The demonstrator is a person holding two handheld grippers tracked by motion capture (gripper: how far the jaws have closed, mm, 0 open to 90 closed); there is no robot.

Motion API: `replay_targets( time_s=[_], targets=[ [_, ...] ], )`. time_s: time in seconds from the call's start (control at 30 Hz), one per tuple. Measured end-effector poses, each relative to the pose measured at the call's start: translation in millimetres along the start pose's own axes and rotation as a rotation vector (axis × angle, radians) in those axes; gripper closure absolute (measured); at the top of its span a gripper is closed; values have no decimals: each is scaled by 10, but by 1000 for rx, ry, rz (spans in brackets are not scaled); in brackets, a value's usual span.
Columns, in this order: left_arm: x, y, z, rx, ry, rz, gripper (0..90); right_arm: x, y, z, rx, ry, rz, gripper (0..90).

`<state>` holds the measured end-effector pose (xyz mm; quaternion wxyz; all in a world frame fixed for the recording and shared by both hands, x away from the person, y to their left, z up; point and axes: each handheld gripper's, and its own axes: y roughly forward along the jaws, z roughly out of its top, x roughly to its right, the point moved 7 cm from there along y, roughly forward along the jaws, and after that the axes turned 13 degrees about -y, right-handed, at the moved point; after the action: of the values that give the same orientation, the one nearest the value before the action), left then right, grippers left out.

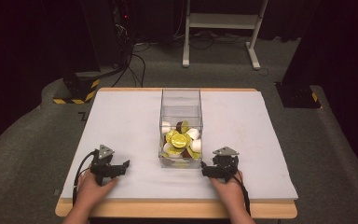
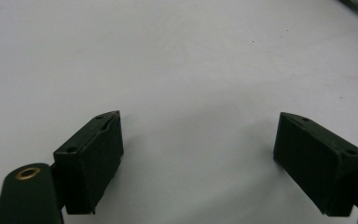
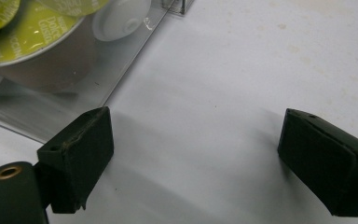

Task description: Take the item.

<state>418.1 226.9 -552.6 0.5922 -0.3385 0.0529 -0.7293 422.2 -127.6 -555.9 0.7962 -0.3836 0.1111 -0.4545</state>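
Observation:
A clear plastic box (image 1: 181, 100) stands in the middle of the white table (image 1: 121, 121), its near half piled with yellow-green and white coffee capsules (image 1: 180, 139). My left gripper (image 1: 121, 167) rests on the table left of the box, open, with bare table between its jaws (image 2: 198, 144). My right gripper (image 1: 206, 171) rests just right of the box's near corner, open and holding nothing (image 3: 196, 154). In the right gripper view the box wall (image 3: 121, 70) and capsules (image 3: 28, 32) lie close at upper left.
A person's hands hold both grippers at the table's near edge (image 1: 177, 208). Beyond the table are a white desk frame (image 1: 221, 28), cables on the floor (image 1: 135, 60) and a black-yellow striped base (image 1: 77, 91).

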Motion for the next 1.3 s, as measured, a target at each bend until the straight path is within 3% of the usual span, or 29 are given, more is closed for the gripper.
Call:
replay_targets(
  time_s=[1.3],
  targets=[
    [1,1,1,0,-2,0,159,-14,-17,8,8,-18,-5,142]
  ],
)
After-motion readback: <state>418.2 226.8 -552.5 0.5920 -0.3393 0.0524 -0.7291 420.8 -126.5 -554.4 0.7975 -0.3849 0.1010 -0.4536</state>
